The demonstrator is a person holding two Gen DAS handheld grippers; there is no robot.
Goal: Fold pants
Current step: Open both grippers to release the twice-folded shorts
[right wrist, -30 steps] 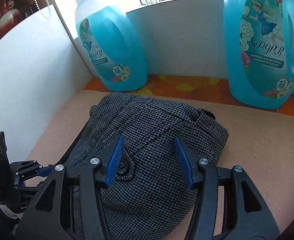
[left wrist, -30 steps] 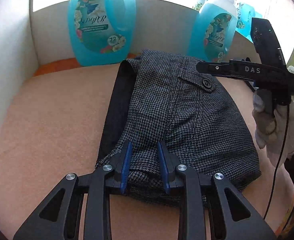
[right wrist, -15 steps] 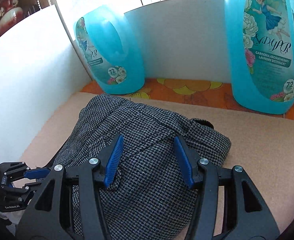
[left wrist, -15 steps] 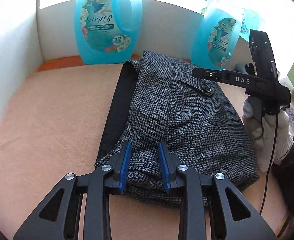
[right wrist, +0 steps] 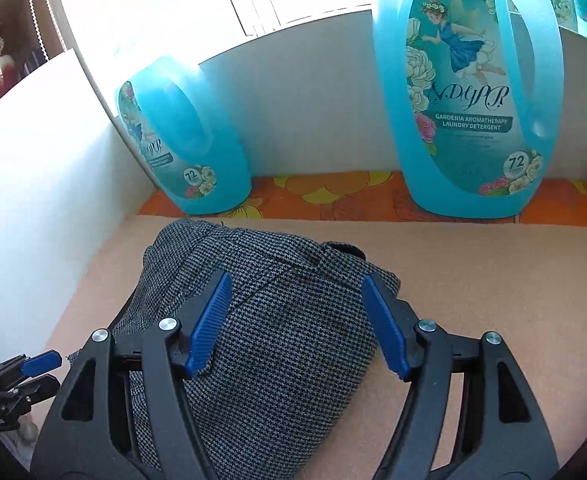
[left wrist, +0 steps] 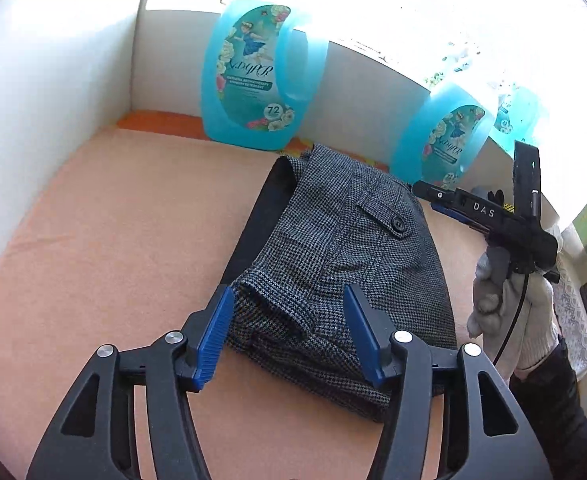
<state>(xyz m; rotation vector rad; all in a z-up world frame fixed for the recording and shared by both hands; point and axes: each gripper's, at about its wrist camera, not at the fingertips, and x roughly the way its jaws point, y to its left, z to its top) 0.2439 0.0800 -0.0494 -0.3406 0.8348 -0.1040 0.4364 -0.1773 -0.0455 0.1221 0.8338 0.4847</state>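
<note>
Letting go, I have both sets of jaws just opening: left gripper (left wrist: 289,338) and right gripper (right wrist: 297,326) hover empty above the folded grey houndstooth wool pants (left wrist: 345,264), lying mid-table (left wrist: 113,248) toward its back edge, so the fold settles undisturbed.

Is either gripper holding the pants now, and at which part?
Nothing is held. Both grippers' jaws have just opened; the folded pants lie free on the table.

The large detergent bottle (right wrist: 469,92) is showing a label reading "GARDENIA AROMATHERAPY LAUNDRY DETERGENT" with a round "72" badge, the smaller-looking bottle (right wrist: 185,144) is also bearing a "72", and the right tool (left wrist: 485,212) is displaying the white letters "DAS" along its side.
</note>
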